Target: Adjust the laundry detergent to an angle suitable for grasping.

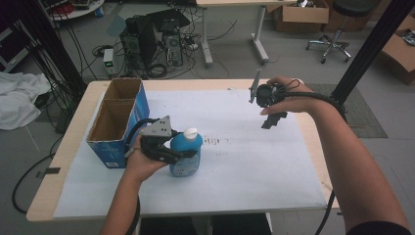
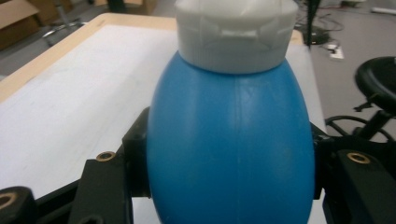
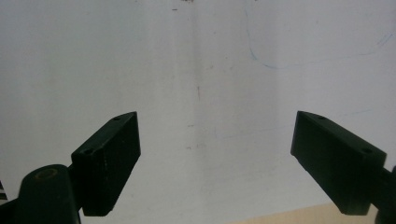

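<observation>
Left gripper view: left tongs (image 2: pixel 231 154) clamp the blue bottle (image 2: pixel 231 144) mid-belly beside the cardboard box (image 1: pixel 117 122); smooth plastic, probably slippery; right tongs (image 3: pixel 215 158) wide.

Item count on the surface (image 1: pixel 63 186):

- Bottles: one. A blue bottle (image 1: pixel 186 155) with a white cap (image 1: pixel 190 133) stands near the left edge.
- Boxes: one. A blue cardboard box (image 1: pixel 120 122) sits at the left edge; it has two compartments, one toward the far edge and one toward the near edge.
- Sheets: one. A white sheet (image 1: pixel 235 166) covers most of the surface, reaching the near edge.
- Grippers: two. The left gripper (image 1: pixel 172 152) and the right gripper (image 1: pixel 270 116), each with two black jaws.
</observation>
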The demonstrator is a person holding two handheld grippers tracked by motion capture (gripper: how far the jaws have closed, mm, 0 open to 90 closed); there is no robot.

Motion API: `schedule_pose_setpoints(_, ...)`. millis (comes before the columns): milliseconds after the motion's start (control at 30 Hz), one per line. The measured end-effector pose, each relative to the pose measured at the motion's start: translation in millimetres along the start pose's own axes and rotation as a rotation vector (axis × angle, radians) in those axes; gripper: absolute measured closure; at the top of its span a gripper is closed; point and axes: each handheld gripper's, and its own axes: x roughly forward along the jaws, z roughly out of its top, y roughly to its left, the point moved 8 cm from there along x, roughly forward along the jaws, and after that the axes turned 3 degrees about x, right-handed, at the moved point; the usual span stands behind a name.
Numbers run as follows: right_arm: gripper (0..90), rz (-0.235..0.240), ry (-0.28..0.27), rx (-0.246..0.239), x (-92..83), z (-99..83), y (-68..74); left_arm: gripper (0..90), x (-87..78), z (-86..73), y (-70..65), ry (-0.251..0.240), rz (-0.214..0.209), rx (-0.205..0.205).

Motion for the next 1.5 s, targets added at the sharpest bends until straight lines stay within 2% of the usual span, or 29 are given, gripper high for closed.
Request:
schedule_pose_setpoints(33, 15.9, 0.002, 0.0, 0.003, 0.3, -0.9, 0.5, 40.0, 3.8, 3.4, 1.1, -0.007, -0.03, 0.009)
schedule_pose_setpoints(67, 15.9, 0.001, 0.0, 0.004, 0.3, -1.2, 0.5, 40.0, 3.8, 3.4, 1.1, -0.007, -0.03, 0.009)
schedule_pose_setpoints(100, 15.9, 0.001, -0.001, 0.006, 0.4, -1.6, 0.5, 40.0, 8.1, 6.5, 2.4, -0.017, -0.055, 0.015)
schedule_pose_setpoints(133, 15.9, 0.001, -0.001, 0.006, 0.4, -1.6, 0.5, 40.0, 8.1, 6.5, 2.4, -0.017, -0.055, 0.015)
schedule_pose_setpoints(167, 15.9, 0.003, -0.001, 0.009, 1.0, -2.4, 0.5, 40.0, 13.0, 9.0, 3.7, -0.026, -0.079, 0.024)
schedule_pose_setpoints(200, 15.9, 0.001, 0.002, 0.008, 0.9, -3.0, 0.2, 40.0, 13.0, 9.0, 3.7, -0.026, -0.079, 0.024)
schedule_pose_setpoints(267, 15.9, 0.002, -0.002, 0.013, 1.3, -2.9, 0.5, 40.0, 19.1, 11.5, 4.6, -0.032, -0.1, 0.029)
schedule_pose_setpoints(300, 15.9, 0.001, 0.001, 0.014, 0.7, -2.9, 0.5, 40.0, 25.6, 13.6, 5.2, -0.037, -0.125, 0.041)
schedule_pose_setpoints(333, 15.9, 0.001, 0.001, 0.014, 0.7, -2.9, 0.5, 40.0, 25.6, 13.6, 5.2, -0.037, -0.125, 0.041)
schedule_pose_setpoints(467, 15.9, -0.002, 0.003, 0.009, 0.9, -1.3, 1.1, 40.0, 40.1, 16.5, 9.4, -0.039, -0.17, 0.056)
schedule_pose_setpoints(533, 16.0, -0.002, 0.006, 0.006, 1.0, -1.4, 1.1, 40.0, 42.1, 16.5, 10.5, -0.04, -0.172, 0.057)
schedule_pose_setpoints(800, 15.9, 0.001, -0.003, 0.018, 1.0, -5.3, 1.4, 39.9, 50.2, 12.3, 11.5, -0.105, -0.191, 0.081)
schedule_pose_setpoints(967, 15.9, 0.007, -0.006, 0.019, 4.2, -6.2, 2.2, 39.9, 53.1, 5.3, 11.8, -0.113, -0.178, 0.095)
schedule_pose_setpoints(1000, 15.9, 0.008, -0.005, 0.019, 4.6, -6.0, 2.5, 39.9, 51.3, 3.6, 11.7, -0.134, -0.179, 0.091)
schedule_pose_setpoints(1200, 15.9, 0.011, -0.003, 0.017, 7.6, -3.4, 2.6, 39.7, 45.8, -2.0, 12.4, -0.151, -0.182, 0.089)
schedule_pose_setpoints(1300, 15.9, 0.014, 0.0, 0.015, 9.0, -2.1, 2.8, 39.7, 41.1, -6.3, 14.2, -0.183, -0.182, 0.077)
schedule_pose_setpoints(1500, 16.0, 0.015, 0.006, 0.016, 10.3, -1.8, 2.9, 39.6, 43.2, -5.0, 13.5, -0.166, -0.185, 0.079)
